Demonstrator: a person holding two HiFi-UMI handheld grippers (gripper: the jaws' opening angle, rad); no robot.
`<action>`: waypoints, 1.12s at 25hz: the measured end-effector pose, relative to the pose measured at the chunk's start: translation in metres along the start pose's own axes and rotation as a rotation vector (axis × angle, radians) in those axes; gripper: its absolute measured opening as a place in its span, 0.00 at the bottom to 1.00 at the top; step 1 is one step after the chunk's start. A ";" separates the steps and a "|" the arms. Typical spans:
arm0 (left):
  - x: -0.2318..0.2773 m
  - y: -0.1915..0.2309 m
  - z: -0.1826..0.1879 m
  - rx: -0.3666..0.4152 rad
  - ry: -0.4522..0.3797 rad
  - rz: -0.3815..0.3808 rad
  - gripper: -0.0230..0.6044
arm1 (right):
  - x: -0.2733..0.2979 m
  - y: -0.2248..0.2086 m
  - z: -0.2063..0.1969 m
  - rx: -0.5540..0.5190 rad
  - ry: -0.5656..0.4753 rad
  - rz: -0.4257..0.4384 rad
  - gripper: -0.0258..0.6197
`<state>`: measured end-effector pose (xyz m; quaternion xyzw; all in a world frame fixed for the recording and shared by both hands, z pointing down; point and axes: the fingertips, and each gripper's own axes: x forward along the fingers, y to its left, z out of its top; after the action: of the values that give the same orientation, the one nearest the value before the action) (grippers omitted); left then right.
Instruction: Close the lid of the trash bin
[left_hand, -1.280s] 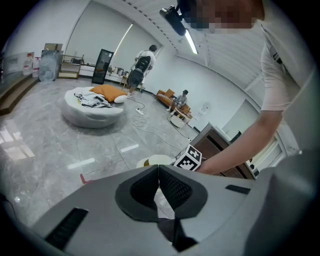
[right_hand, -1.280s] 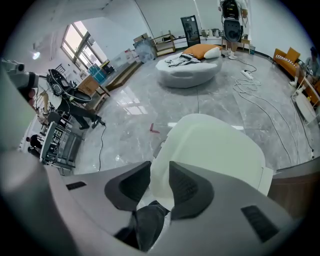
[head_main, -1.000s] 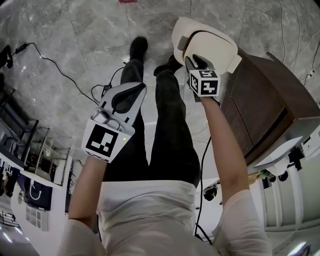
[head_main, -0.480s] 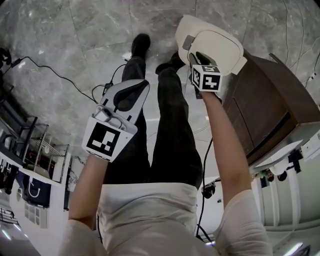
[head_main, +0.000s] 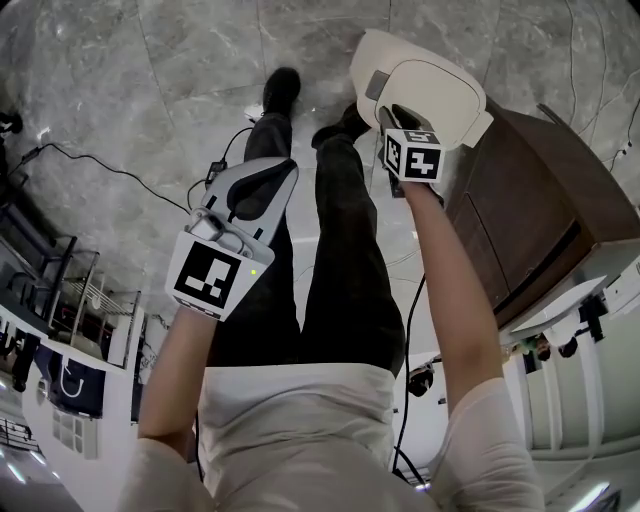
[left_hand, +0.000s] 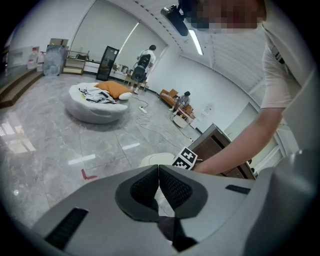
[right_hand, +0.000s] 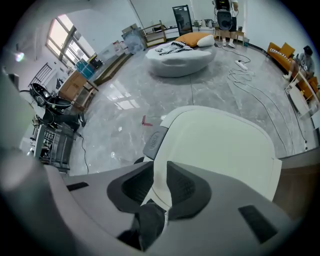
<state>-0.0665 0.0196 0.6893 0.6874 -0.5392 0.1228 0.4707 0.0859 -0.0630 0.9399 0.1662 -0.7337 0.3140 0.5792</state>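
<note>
Cream bin lid (head_main: 425, 90) sits just beside a brown cabinet (head_main: 540, 200). Its near edge is pinched between the right gripper's (right_hand: 160, 172) fingers, which have just been closing. The grasp looks made; next, ease the lid down until it seats. The lid hides whatever is inside. The left gripper's (left_hand: 158, 175) fingers are pressed together, empty

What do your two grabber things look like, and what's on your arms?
The left gripper and right gripper are light grey shells, each with two dark ribbed pads and a white cube of black square markers. The sleeves are short and white. The right gripper's jaws have just been closing, with the edge of the cream lid between them.
</note>
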 end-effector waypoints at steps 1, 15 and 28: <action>-0.001 0.000 0.001 0.002 0.003 -0.002 0.07 | -0.003 0.001 0.001 -0.013 -0.002 -0.004 0.18; -0.041 -0.013 0.042 0.129 0.001 -0.037 0.06 | -0.089 0.042 0.027 -0.066 -0.072 -0.001 0.13; -0.099 -0.039 0.091 0.220 -0.002 -0.080 0.06 | -0.183 0.065 0.069 -0.038 -0.222 -0.079 0.10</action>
<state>-0.1024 0.0099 0.5546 0.7561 -0.4950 0.1617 0.3964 0.0451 -0.0812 0.7388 0.2178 -0.7921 0.2563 0.5093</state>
